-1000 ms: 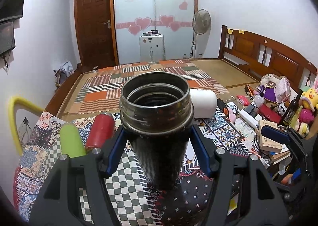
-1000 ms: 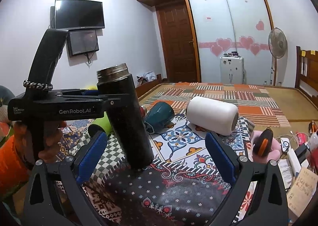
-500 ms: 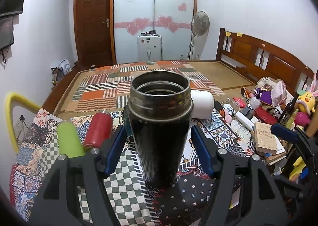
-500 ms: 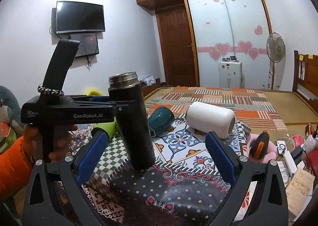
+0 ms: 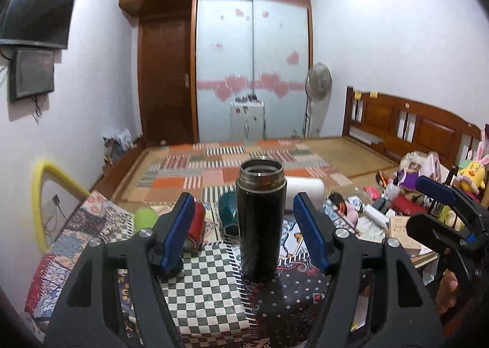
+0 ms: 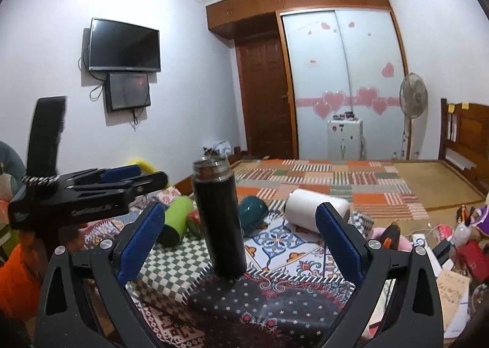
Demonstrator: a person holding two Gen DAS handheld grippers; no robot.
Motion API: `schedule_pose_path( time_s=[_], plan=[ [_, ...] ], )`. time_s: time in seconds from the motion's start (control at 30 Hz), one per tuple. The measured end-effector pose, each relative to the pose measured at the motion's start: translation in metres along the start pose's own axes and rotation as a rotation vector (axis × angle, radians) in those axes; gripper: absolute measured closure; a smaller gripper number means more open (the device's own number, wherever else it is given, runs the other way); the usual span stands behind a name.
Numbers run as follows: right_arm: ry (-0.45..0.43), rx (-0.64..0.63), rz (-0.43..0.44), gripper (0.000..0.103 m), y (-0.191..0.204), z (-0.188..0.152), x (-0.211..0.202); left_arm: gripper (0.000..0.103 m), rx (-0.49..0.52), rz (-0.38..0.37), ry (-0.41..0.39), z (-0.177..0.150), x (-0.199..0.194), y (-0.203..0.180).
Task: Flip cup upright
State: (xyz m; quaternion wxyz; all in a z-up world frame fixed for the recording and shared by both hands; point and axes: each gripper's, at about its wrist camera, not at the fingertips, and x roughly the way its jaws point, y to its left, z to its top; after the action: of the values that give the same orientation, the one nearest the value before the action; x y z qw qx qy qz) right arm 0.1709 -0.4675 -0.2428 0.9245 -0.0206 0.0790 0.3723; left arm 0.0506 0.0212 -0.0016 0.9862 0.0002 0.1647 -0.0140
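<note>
A tall black cup with a steel threaded rim [image 5: 261,219] stands upright, mouth up, on the patterned cloth of the table [image 5: 211,296]. It also shows in the right wrist view [image 6: 220,216]. My left gripper [image 5: 249,233] is open, its blue pads apart on either side of the cup and not touching it. In the right wrist view the left gripper [image 6: 122,179] sits back to the left of the cup. My right gripper [image 6: 241,244] is open and empty, with the cup standing ahead between its pads.
Behind the cup lie a green bottle [image 6: 175,221], a red bottle [image 5: 197,221], a teal cup [image 6: 253,216] and a white cylinder [image 6: 314,210]. Toys, books and clutter [image 5: 406,207] crowd the table's right side. A yellow chair back [image 5: 45,195] stands at left.
My left gripper has opened, let go of the black cup and drawn back from it. The cup now stands free and upright. The right gripper has stayed open.
</note>
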Motion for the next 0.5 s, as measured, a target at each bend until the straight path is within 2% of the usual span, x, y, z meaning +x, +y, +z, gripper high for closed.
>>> schedule_pose_path(
  time_s=[0.13, 0.27, 0.33, 0.4, 0.5],
  plan=[
    [-0.04, -0.01, -0.021, 0.004, 0.013, 0.007, -0.016, 0.036, -0.003, 0.029, -0.072, 0.001, -0.03, -0.002],
    [-0.074, -0.01, -0.03, 0.004, 0.024, 0.011, -0.031, 0.035, -0.024, 0.045, -0.11, 0.0, -0.052, -0.003],
    [-0.087, -0.015, -0.039, 0.004, 0.028, 0.012, -0.036, 0.031, -0.036, 0.057, -0.125, -0.001, -0.061, -0.001],
    [-0.1, -0.022, -0.052, 0.003, 0.033, 0.013, -0.04, 0.02, -0.049, 0.07, -0.145, -0.003, -0.069, -0.002],
    [-0.12, -0.027, -0.063, 0.0, 0.037, 0.012, -0.046, 0.015, -0.052, 0.091, -0.173, -0.008, -0.078, -0.004]
  ],
)
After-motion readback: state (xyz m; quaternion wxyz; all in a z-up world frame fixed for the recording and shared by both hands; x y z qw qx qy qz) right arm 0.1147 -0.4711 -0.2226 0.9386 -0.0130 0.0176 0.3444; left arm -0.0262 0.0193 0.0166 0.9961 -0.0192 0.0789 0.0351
